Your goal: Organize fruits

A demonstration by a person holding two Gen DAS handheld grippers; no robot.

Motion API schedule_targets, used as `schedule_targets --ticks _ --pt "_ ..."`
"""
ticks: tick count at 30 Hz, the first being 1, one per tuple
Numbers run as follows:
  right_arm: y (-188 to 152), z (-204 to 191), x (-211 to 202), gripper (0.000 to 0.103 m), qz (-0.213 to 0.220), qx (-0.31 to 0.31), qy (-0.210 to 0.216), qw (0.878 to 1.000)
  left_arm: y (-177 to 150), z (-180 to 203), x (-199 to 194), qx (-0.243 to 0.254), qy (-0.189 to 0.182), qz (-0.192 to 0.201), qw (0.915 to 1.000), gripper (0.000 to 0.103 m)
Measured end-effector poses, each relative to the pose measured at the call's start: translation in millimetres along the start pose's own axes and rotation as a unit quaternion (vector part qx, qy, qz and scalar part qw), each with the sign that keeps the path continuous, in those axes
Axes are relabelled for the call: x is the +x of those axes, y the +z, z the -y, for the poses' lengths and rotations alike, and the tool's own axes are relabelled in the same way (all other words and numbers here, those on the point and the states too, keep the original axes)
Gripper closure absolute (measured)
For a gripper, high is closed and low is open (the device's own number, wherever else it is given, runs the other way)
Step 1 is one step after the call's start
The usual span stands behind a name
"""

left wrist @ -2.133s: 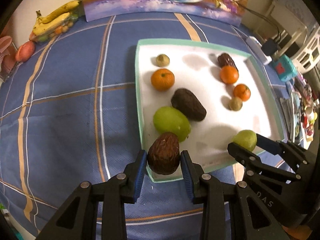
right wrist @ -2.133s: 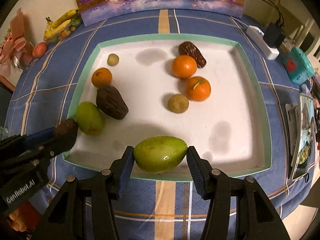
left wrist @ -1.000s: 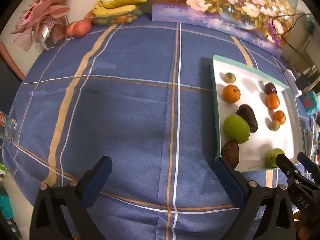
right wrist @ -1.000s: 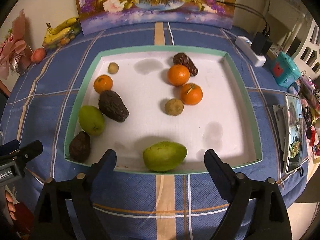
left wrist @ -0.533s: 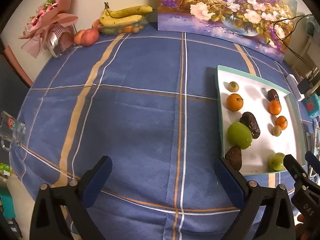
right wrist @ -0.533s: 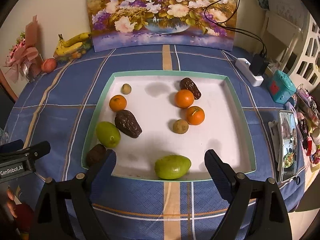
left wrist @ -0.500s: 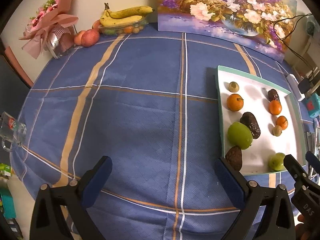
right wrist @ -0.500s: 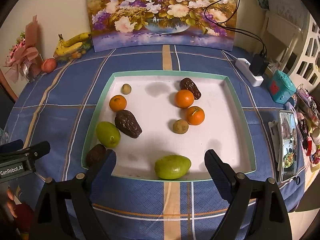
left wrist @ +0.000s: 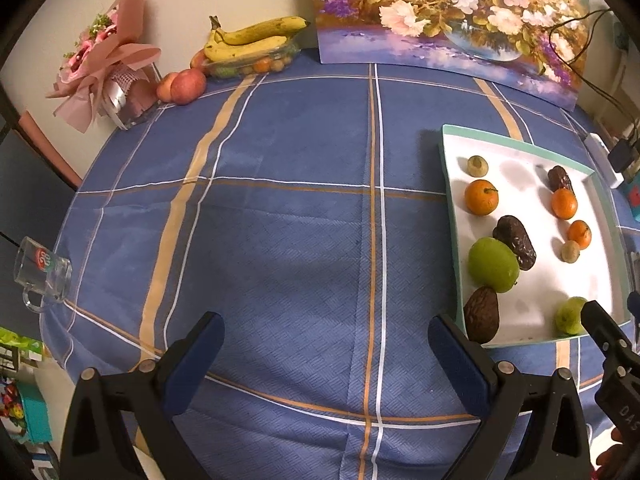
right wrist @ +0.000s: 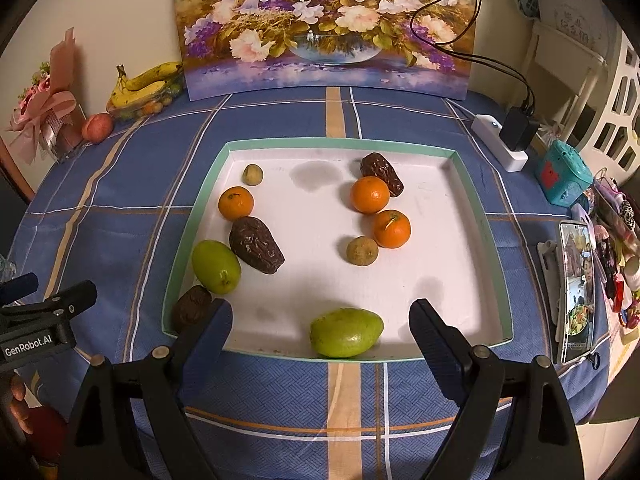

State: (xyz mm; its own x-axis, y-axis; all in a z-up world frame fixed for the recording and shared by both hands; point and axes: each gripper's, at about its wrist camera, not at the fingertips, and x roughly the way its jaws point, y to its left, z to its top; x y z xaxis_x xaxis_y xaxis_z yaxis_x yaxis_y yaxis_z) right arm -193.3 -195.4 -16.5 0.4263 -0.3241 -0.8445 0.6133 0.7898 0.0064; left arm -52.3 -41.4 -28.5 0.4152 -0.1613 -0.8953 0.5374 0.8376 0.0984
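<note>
Both grippers are wide open and hold nothing. The right gripper (right wrist: 320, 344) hangs over the near edge of the white tray (right wrist: 460, 240) with the green rim. A green mango (right wrist: 346, 337) lies between its jaws, but they do not touch it. The left gripper (left wrist: 326, 354) is above the bare blue checked tablecloth (left wrist: 280, 220), with the tray at its 2 o'clock. In the tray's near left corner, at 8 o'clock, lies a brown wrinkled avocado (right wrist: 191, 307), just beside a second green mango (right wrist: 216, 266). Three oranges, two dark date-like fruits and two small brownish round fruits lie further back.
</note>
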Motion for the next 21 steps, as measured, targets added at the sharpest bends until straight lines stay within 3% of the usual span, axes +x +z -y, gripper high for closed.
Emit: schedule_targets --ticks 21 --pt "-1.8 -1.6 2.3 0.013 -0.002 -0.001 0.000 1.000 -0.4 1.2 -0.2 0.006 0.026 -0.006 0.9996 0.000"
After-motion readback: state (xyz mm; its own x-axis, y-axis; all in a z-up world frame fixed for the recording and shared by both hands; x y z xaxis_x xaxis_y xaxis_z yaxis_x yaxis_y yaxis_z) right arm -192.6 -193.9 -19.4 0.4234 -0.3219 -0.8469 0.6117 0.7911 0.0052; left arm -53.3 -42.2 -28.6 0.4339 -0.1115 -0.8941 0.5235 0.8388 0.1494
